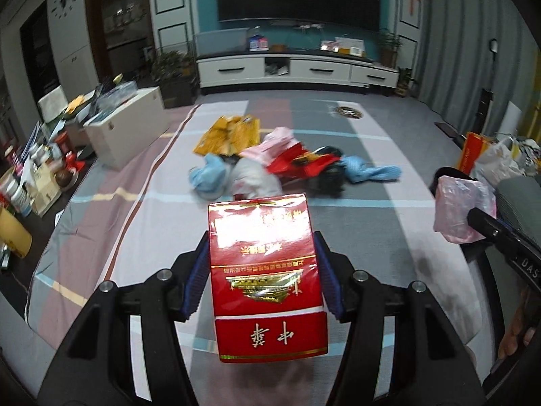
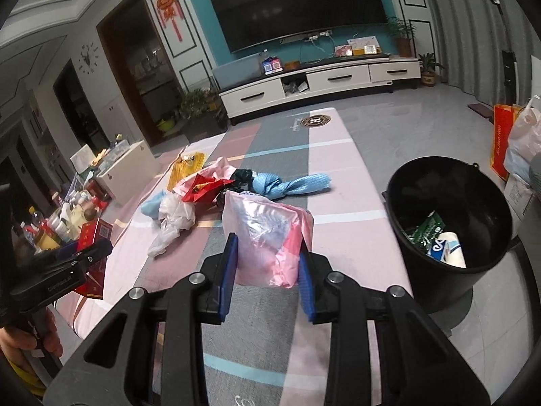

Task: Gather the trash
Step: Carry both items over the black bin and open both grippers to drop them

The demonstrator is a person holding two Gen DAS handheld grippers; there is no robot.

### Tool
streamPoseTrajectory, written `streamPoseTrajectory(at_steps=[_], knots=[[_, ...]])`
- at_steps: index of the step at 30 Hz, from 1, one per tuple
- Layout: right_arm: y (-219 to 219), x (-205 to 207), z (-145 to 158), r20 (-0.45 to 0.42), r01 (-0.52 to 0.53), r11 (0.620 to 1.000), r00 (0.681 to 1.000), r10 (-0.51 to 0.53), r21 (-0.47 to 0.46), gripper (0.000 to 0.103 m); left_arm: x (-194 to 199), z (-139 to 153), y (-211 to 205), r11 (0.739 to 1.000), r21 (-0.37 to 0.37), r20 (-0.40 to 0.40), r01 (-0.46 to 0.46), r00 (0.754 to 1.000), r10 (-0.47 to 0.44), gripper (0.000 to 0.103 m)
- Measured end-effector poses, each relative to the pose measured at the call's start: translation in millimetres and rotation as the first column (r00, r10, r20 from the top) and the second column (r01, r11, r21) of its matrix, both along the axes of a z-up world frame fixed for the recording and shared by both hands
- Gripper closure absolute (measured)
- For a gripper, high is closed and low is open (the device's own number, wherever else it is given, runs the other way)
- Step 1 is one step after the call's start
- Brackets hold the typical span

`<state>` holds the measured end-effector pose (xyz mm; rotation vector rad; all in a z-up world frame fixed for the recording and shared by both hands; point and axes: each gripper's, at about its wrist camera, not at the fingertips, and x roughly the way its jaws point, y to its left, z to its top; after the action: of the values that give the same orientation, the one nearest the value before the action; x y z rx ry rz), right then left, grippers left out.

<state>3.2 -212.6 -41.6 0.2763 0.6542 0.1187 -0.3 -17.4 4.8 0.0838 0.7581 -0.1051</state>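
Right tool point(image 2: 267, 270): clamped on a crumpled pink plastic bag point(image 2: 267, 237), blue pads pressing both its sides, bag carried clear above the counter point(image 2: 338, 182).
Left tool point(image 1: 262, 270): gripping a red cigarette carton point(image 1: 267, 270) across its narrow width, the carton's long axis running straight out along the fingers, far end tipped away toward the pile.
Key relation: the black bucket point(image 2: 449, 270) stands on the floor just off the counter's right edge, to the right of the right tool and lower than the bag it holds. From the left wrist view only a dark sliver shows behind the pink bag, too little to call.
Nearer hand: the right one, by my read; the left tool sits far over on the other side, at the left edge of the right wrist view.
Bucket contents: a green wrapper and a white-and-blue packet already lying inside.
Likely next move: swing the pink bag right, over the rim, then let go; the carton has farther to travel.
Remaining trash point(image 1: 270, 159): a heap mid-counter of yellow packets, white and blue bags, red wrappers and a knotted blue cloth, well ahead of both tools.
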Motion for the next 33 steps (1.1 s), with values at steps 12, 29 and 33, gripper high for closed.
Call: streamPoseTrajectory(at_steps=[12,29,33], knots=[[-48,-27,3,0.035,0.105,0.993,0.994,-0.107,0.059,0.07,-8,18,-68,0.988,0.051,0.046,0.148,0.988,-0.15,0.045],[-125,-55,-10,0.051,0.277,0.951,0.957,-0.286,0.134,0.07,-6,14,-182,0.927,0.144,0.062,0.345,0.932,-0.357,0.045],[-141,-60,-16,0.045,0.311,0.939,0.946,-0.32,0.147,0.07,-3,8,-201,0.912,0.158,0.055,0.379,0.919,-0.391,0.045]])
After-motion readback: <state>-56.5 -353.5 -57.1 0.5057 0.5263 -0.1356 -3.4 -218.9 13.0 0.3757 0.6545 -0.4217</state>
